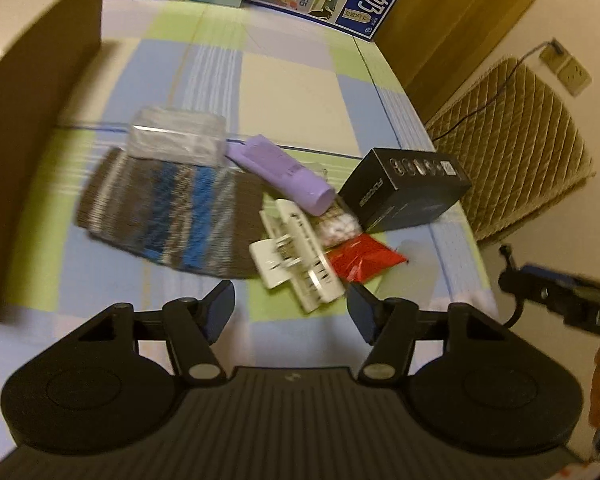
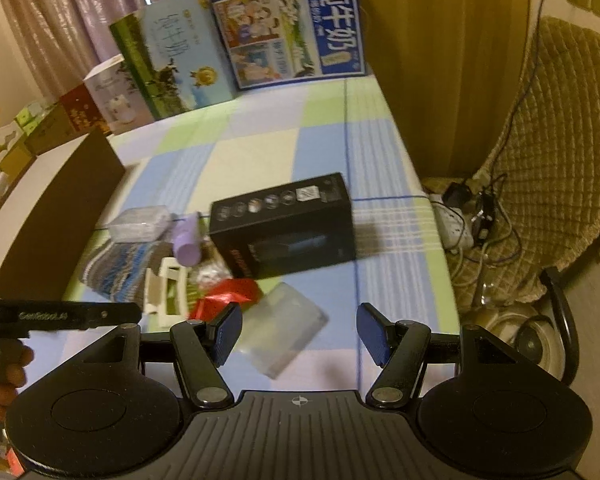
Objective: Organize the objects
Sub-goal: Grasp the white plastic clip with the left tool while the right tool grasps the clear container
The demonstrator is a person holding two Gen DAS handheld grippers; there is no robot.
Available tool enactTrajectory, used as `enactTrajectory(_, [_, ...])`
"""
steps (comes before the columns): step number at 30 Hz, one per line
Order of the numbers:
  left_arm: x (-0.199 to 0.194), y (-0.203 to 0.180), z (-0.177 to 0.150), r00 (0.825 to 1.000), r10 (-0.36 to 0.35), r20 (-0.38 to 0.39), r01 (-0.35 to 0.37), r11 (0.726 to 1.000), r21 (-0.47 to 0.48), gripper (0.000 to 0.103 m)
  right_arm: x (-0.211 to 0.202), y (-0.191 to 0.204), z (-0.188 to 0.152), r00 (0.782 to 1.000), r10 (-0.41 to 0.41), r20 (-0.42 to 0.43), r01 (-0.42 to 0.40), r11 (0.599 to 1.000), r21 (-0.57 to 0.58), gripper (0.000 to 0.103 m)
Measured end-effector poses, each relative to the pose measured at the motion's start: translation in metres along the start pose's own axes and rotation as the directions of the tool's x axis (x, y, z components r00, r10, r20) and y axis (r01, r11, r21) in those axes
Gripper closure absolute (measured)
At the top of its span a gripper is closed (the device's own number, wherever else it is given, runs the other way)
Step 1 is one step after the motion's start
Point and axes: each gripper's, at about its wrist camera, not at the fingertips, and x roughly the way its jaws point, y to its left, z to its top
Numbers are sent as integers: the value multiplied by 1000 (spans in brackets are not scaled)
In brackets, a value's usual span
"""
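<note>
A pile of objects lies on the checked tablecloth: a striped knitted cloth, a clear plastic box, a purple tube, a white hair clip, a red packet and a black carton. My left gripper is open and empty just in front of the hair clip. My right gripper is open and empty above a translucent flat packet, with the black carton and red packet beyond.
A brown cardboard box stands at the left; it also shows in the right wrist view. Milk cartons line the table's far edge. A quilted chair and cables lie off the right edge.
</note>
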Motion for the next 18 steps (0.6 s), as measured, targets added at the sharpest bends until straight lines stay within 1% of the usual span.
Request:
enactTrajectory(8, [41,8,2,998,-17,-55,10,992,-124,51,3,-24,-3,999,-26,-21,27,999,34,42])
enactTrajectory(10, [46,10,2,998,-32,-52,24,986,-165,54,4,-27,-3,999,-33,-26,34,999,40,42])
enactTrajectory(11, [48,12,3,998,-40,-51,30,982,-185,57,5,-29,-3,999,-34,-28,35,998,43,42])
enactTrajectory(12, [51,13,4,998,-45,-47,35,979,-202,63,5,-30,-3,999,-35,-30,36,998,45,42])
enactTrajectory(14, [54,14,6,998,-54,-43,43,974,-221,65,7,-32,-3,999,-31,-34,33,998,48,42])
enactTrajectory(15, [54,13,7,998,-52,-40,42,973,-226,67,8,-32,-3,999,-28,-36,29,998,48,42])
enactTrajectory(16, [52,13,7,998,-47,-30,40,974,-225,72,9,-31,-3,999,-23,-40,25,999,48,42])
enactTrajectory(18, [46,12,8,1000,-19,-15,15,980,-199,76,14,-29,-4,999,-7,-50,10,999,52,42])
